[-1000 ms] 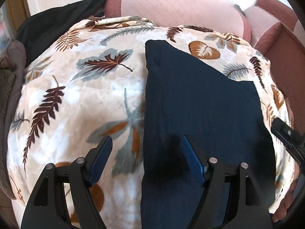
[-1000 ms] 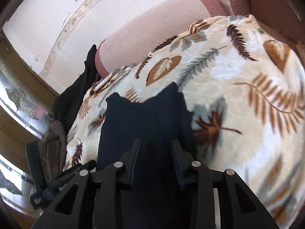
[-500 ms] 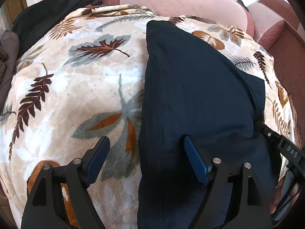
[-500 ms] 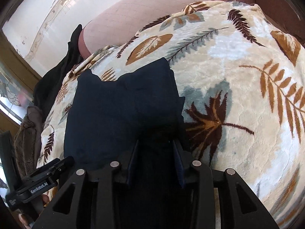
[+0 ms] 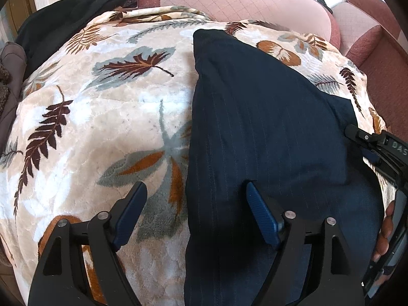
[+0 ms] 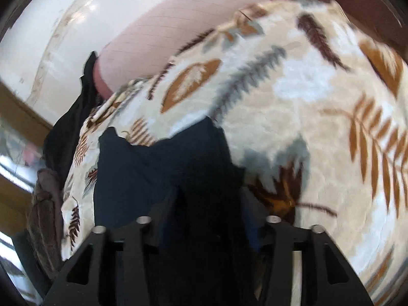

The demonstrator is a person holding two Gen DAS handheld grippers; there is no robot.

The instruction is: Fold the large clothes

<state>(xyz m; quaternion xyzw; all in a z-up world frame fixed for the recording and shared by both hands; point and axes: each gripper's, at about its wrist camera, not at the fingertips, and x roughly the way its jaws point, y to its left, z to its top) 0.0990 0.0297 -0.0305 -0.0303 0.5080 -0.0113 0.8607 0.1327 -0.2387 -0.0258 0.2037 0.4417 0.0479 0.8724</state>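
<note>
Navy pinstriped garment [image 5: 267,127] lies folded, left gripper [image 5: 196,211] jaws apart, right gripper [image 6: 209,204] jaws closing on its cloth.

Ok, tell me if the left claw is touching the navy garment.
Cannot tell. In the left wrist view the left claw stands wide open over the navy garment's left edge, but no contact or gap shows plainly.

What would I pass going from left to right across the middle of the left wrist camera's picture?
Brown padded fabric at the edge → leaf-patterned blanket → folded navy garment → the other hand-held gripper, poking in from the right.
</note>
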